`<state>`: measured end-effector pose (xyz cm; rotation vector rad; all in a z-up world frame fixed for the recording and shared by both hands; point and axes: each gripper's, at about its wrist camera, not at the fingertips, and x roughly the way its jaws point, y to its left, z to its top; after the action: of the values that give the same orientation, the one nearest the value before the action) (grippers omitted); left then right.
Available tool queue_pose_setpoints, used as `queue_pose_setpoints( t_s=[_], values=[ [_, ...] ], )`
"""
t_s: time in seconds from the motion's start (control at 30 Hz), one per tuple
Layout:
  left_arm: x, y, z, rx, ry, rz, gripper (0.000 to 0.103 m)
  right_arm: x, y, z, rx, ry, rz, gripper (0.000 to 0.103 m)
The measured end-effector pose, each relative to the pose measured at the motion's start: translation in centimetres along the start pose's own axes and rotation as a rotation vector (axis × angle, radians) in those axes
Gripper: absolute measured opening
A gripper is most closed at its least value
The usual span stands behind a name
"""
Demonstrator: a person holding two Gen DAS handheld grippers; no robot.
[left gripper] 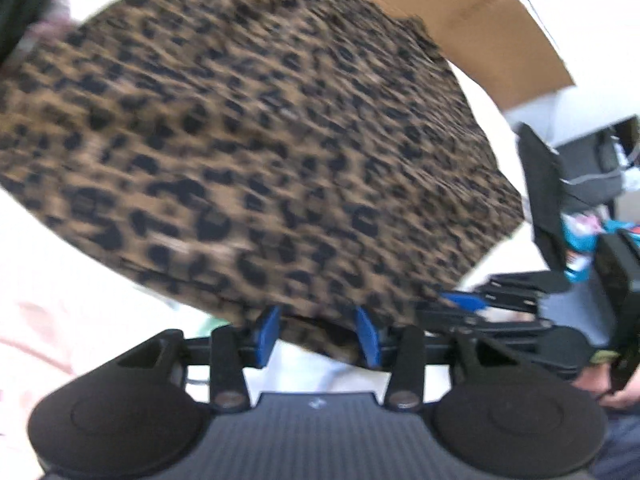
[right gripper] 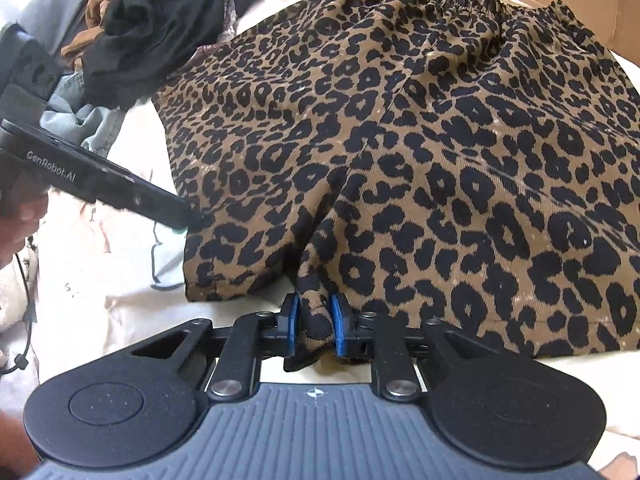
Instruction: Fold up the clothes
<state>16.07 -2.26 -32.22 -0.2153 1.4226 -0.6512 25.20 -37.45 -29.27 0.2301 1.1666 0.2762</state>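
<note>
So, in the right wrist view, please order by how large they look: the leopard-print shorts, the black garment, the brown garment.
1. Leopard-print shorts, filling most of the view.
2. Black garment, crumpled at upper left.
3. Brown garment, mostly hidden behind the black one, so its true size is unsure.

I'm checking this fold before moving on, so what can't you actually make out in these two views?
- Left wrist view: the leopard-print shorts are motion-blurred; whether the left gripper pads touch the hem is unclear.
- Right wrist view: the right edge cuts off the shorts' right leg.
- Right wrist view: the right gripper hides the pinched hem's end.
- Right wrist view: the dark clothes pile is too tangled to tell garments apart.
</note>
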Motion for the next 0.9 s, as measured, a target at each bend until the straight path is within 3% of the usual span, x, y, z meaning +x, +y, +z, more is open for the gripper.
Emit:
queue_pose_setpoints(
  t_s=[0.13,0.2,0.27,0.3,0.6,0.77,0.9],
  values=[
    [2.0,-1.9,-0.2,0.067,0.048,-0.066,0.052,-0.2,0.1,-0.7,0.01,0.004,-0.001,0.017],
    [2.5,-2.7,-0.4,0.092,0.06,-0.075,0.048,-0.4,0.0,-0.9,0.019,0.002,0.003,0.017],
    [3.2,-3.1,-0.5,0.121,0.082,-0.075,0.016,-0.6,-0.1,-1.0,0.029,0.0,0.01,0.017],
    [3.4,-3.4,-0.7,0.135,0.107,-0.077,0.005,-0.7,-0.1,-1.1,0.032,0.0,0.012,0.017],
    [1.1,-3.4,-0.6,0.255,0.127,0.009,0.003,-2.2,0.1,-1.3,0.083,-0.018,0.037,0.02],
    [0.3,-2.5,-0.9,0.263,0.111,0.045,0.003,-3.4,-0.5,-0.6,0.105,-0.054,0.088,0.021],
    [0.4,-2.1,-1.3,0.208,0.118,0.061,0.004,-4.5,-0.4,-0.4,0.096,-0.089,0.105,0.022]
  ],
)
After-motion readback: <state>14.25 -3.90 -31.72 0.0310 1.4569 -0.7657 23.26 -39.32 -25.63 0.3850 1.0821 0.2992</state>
